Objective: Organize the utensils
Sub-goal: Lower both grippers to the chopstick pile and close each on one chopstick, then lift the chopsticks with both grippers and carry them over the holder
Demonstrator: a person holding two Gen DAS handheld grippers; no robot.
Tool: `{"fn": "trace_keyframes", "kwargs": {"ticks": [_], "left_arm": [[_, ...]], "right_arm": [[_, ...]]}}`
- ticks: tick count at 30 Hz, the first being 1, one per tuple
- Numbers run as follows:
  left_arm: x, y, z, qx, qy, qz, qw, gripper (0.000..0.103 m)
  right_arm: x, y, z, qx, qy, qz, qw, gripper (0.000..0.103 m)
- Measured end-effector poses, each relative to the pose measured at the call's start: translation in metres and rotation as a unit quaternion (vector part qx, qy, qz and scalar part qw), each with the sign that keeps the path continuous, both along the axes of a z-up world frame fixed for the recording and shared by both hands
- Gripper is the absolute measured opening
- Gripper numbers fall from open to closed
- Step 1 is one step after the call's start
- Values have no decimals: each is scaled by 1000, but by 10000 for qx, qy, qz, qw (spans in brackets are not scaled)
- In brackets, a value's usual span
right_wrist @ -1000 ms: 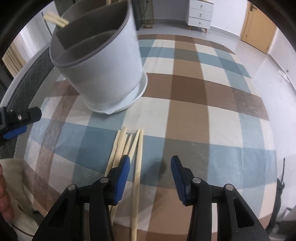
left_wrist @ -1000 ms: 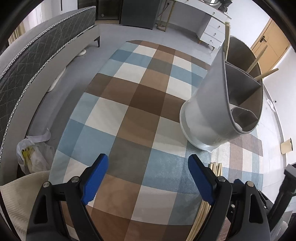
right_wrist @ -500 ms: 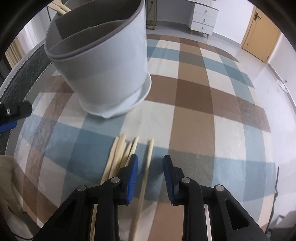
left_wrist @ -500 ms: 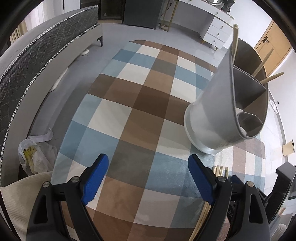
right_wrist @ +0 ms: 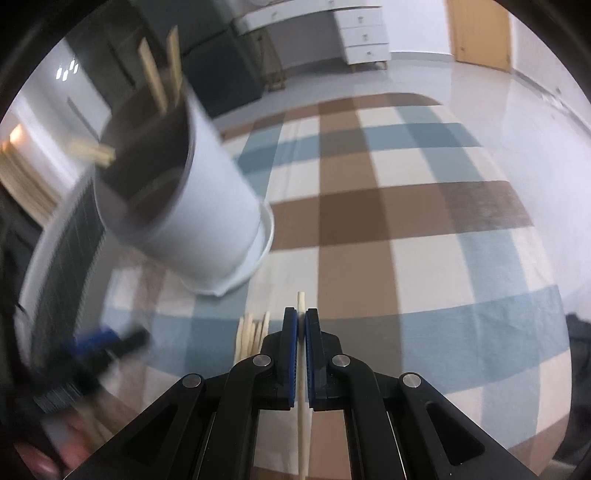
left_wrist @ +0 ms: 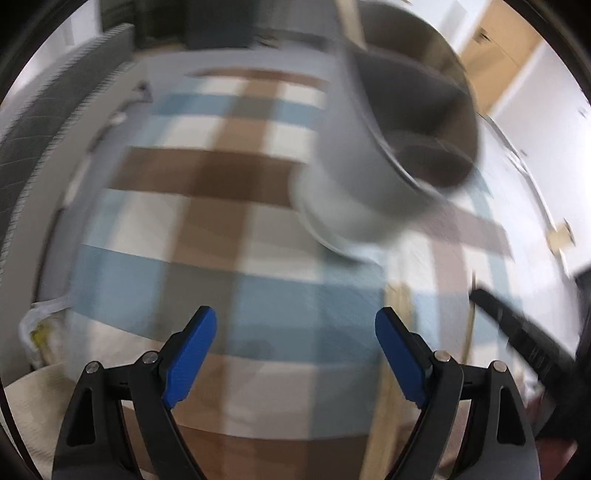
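My right gripper (right_wrist: 301, 317) is shut on one pale wooden chopstick (right_wrist: 301, 301), whose tip sticks out just past the blue pads. Several more chopsticks (right_wrist: 251, 332) lie in a bundle on the checked rug just left of it. The white divided utensil holder (right_wrist: 207, 214) stands beyond and to the left, with a few chopsticks (right_wrist: 155, 79) upright in it. In the blurred left wrist view my left gripper (left_wrist: 295, 339) hangs open over bare rug, nothing between its blue pads. The holder (left_wrist: 354, 184) is ahead to the right, the loose chopsticks (left_wrist: 400, 299) beside its right finger.
The blue, brown and cream checked rug (right_wrist: 406, 229) covers the floor. A grey quilted bed edge (left_wrist: 55, 122) runs along the left. A white plastic bag (left_wrist: 37, 332) sits at the rug's left. White drawers (right_wrist: 364, 33) and a wooden door (right_wrist: 476, 29) stand at the back.
My right gripper's jaws have come together on a single chopstick and lifted it away from the bundle. Both views have swung, and the left one is now blurred.
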State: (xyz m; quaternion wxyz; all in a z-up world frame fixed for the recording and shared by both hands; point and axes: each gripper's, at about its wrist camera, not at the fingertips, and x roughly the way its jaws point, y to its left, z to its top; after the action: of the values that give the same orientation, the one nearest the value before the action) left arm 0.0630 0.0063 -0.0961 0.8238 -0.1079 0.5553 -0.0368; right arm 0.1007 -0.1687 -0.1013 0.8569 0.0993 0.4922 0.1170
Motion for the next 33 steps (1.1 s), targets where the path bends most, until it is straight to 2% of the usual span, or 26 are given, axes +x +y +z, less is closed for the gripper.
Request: {"fn": "trace_keyframes", "kwargs": {"ticks": [3,6,11,15,20,26,29,33], "left_arm": [[-4,-17,-8,57,138,-424,9990,84],[-8,-26,-17,138,269,-615,9976,84],[-14,-30,-21,253,295,-662,9970,84],[-17,-39,-19,601,212,-836,9945,84],[-18,-42,-26,639,348,-846,9938,84],[-16,-50,-34,928,465,-868,9908,85],[-15,-51,-37,817,483,-831,9920,85],[-11,-55,-40,1051,447,-863,9897,86]], "right_arm": [[-2,-17,10,381,-19,-167,9991,3],[-7,-25,22,467,-200,-232,9984,3],[-13,-34,34,598,-368,-334,9970,3],[-20,-41,37,709,-489,-367,9956,3],[-26,-49,37,761,-482,-453,9949,3],[-30,-55,44,808,-637,-588,9929,3],[-30,-55,46,846,-656,-623,9923,3],[-28,-55,44,708,-603,-684,9933,3]]}}
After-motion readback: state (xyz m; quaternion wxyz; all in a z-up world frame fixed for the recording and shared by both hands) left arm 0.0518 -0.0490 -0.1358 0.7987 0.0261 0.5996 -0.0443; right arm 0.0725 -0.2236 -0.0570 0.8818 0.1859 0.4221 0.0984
